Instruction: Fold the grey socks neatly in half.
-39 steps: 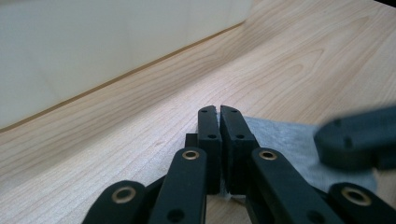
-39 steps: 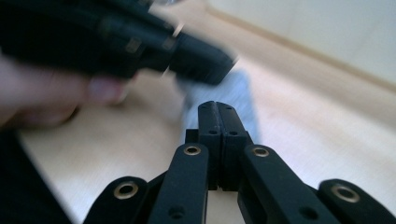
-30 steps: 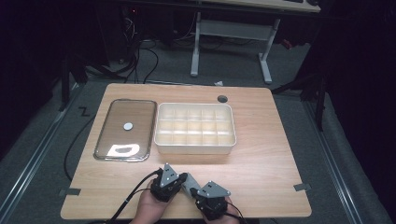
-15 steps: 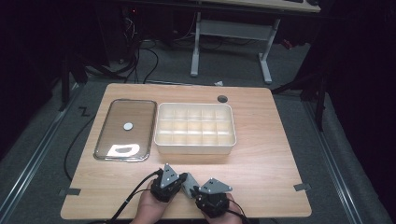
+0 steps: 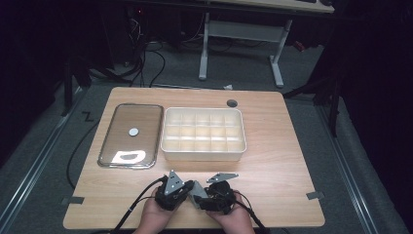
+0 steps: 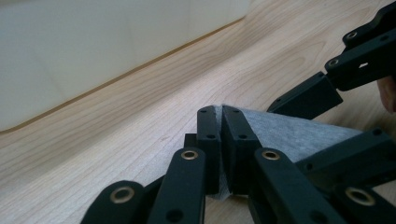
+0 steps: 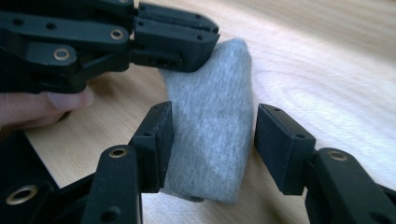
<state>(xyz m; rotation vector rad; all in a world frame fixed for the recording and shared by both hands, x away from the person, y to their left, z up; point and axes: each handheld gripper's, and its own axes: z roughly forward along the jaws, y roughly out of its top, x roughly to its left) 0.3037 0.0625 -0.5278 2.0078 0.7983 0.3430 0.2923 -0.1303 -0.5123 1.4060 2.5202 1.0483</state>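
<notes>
High view: left gripper and right gripper meet at the desk's near edge, before the white compartment tray and glass lid.

Left gripper view: fingers clamped on grey cloth.

Right gripper view: fingers spread, straddling the cloth, unclamped.
</notes>
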